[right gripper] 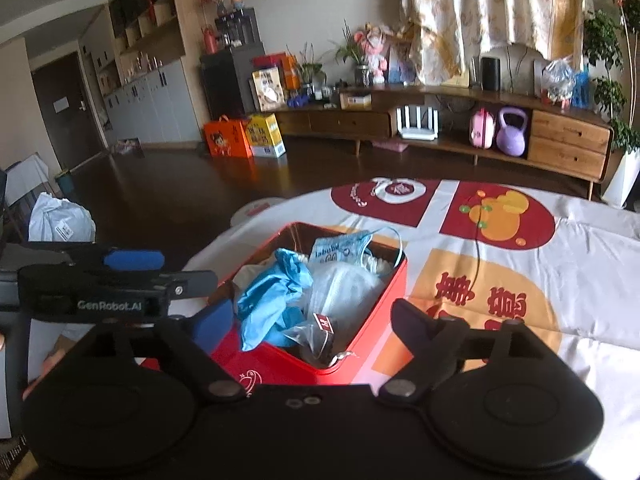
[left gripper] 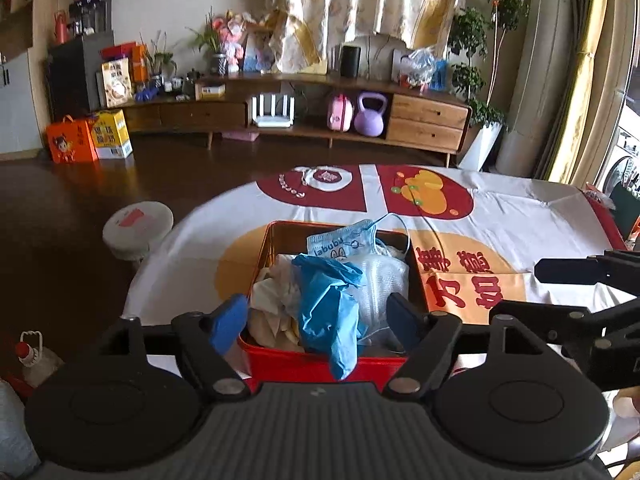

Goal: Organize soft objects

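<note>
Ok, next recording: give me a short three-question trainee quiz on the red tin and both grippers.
1. True or false: the blue glove hangs over the red tin's near rim.
2. Multiple choice: the left gripper is A) shut on the glove, B) open with nothing gripped, C) shut on the face mask.
3. Fill in: the printed face mask lies at the tin's ___ end, as the left wrist view shows it.

Key: 1 true; 2 B; 3 far. The right gripper is open too.
</note>
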